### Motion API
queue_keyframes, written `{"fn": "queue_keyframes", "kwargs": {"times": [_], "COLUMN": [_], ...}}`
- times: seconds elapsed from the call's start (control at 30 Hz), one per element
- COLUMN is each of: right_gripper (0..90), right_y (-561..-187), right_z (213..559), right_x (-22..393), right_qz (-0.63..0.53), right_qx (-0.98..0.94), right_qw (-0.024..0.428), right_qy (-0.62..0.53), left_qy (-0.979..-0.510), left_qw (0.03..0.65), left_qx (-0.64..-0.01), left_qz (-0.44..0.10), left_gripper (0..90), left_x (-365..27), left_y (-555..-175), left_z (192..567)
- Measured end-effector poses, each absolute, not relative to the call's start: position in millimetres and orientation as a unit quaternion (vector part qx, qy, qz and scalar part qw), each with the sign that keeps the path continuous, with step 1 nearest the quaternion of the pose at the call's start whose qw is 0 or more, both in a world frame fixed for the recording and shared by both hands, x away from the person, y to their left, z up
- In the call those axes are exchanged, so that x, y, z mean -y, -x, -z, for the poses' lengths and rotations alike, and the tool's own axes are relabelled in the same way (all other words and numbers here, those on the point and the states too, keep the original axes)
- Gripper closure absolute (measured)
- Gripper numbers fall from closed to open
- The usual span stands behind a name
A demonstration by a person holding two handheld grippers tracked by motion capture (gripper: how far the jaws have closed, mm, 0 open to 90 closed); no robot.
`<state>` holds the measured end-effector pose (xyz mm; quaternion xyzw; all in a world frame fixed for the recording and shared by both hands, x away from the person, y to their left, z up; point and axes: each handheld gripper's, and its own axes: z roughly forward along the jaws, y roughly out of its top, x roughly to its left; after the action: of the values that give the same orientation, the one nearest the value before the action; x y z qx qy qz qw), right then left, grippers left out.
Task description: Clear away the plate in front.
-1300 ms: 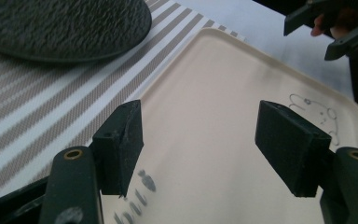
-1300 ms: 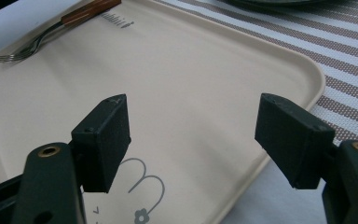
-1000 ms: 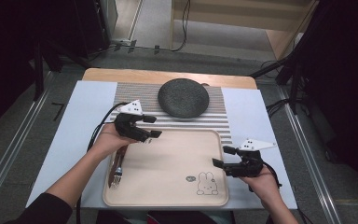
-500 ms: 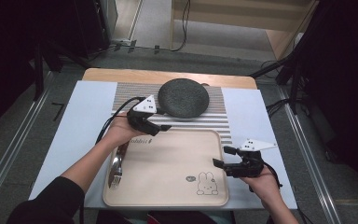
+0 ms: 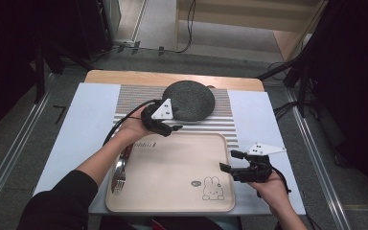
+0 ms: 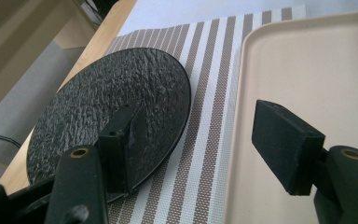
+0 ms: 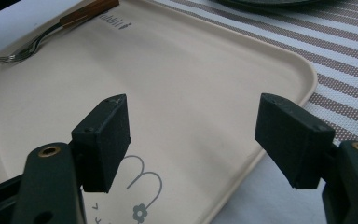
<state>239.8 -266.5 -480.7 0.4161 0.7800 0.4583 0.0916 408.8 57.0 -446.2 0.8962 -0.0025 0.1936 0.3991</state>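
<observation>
A dark round textured plate [image 5: 189, 99] lies on the striped mat [image 5: 230, 122] at the back of the table. My left gripper [image 5: 171, 125] hovers open and empty by the plate's near-left edge, over the seam between mat and tray. In the left gripper view the plate [image 6: 107, 107] sits behind the left jaw, and the left gripper [image 6: 200, 126] spans mat [image 6: 209, 140] and tray [image 6: 307, 70]. My right gripper [image 5: 229, 160] stands open and empty over the right edge of the beige tray [image 5: 172, 172]. The right gripper [image 7: 191, 116] looks across the tray [image 7: 177, 79].
A fork [image 5: 120, 173] with a brown handle lies along the tray's left side and appears as the fork [image 7: 32, 46] in the right gripper view. A rabbit drawing [image 5: 212, 188] marks the tray's near right corner. A pale blue sheet [image 5: 81, 129] covers the table under mat and tray.
My left gripper has moved from beside the fork's handle up and to the right, ending at the dark plate's edge. The right gripper has stayed put.
</observation>
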Motion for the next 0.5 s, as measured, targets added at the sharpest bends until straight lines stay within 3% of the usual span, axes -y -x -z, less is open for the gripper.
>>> {"fn": "queue_keyframes", "kwargs": {"times": [0.5], "right_gripper": [24.7], "right_y": [-240], "right_z": [481], "right_x": [267], "right_qz": [-0.457], "right_qx": [-0.78], "right_qw": [0.093], "right_qy": [-0.416], "left_qy": [-0.896], "left_qw": [0.365], "left_qx": [0.058], "left_qz": [-0.248], "left_gripper": [37.9], "left_x": [-37], "left_y": [-410], "left_z": [459]}}
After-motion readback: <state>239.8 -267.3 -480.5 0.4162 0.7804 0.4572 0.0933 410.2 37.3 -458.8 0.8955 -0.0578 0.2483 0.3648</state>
